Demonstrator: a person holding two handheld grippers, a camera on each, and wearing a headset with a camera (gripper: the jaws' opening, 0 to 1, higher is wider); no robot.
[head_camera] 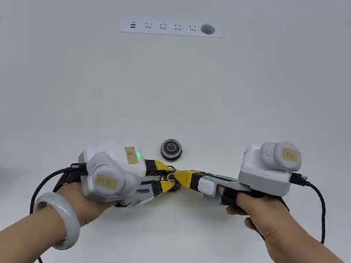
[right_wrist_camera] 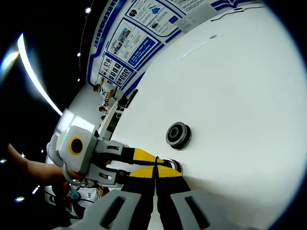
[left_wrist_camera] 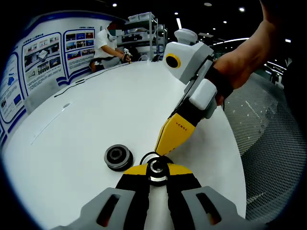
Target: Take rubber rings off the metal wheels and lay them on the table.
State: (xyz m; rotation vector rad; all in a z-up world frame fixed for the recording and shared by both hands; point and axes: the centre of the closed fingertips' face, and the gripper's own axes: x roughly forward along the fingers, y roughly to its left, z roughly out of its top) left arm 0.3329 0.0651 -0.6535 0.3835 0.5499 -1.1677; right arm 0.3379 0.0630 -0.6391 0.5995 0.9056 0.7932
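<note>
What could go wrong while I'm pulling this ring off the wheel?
The rubber ring, partly lifted by the right gripper, could slip free and snap back onto the metal wheel. The wheel sits at the very tips of the left gripper, so a hard pull might yank it out toward the second wheel.

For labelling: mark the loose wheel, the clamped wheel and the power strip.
loose wheel (head_camera: 171, 149), head view, its hub.
clamped wheel (left_wrist_camera: 157, 167), left gripper view, its hub.
power strip (head_camera: 170, 27), head view, middle socket.

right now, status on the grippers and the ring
Left gripper shut on a metal wheel. Right gripper shut on its rubber ring, ring pulled partway off. Second wheel on the table, clear of both.
</note>
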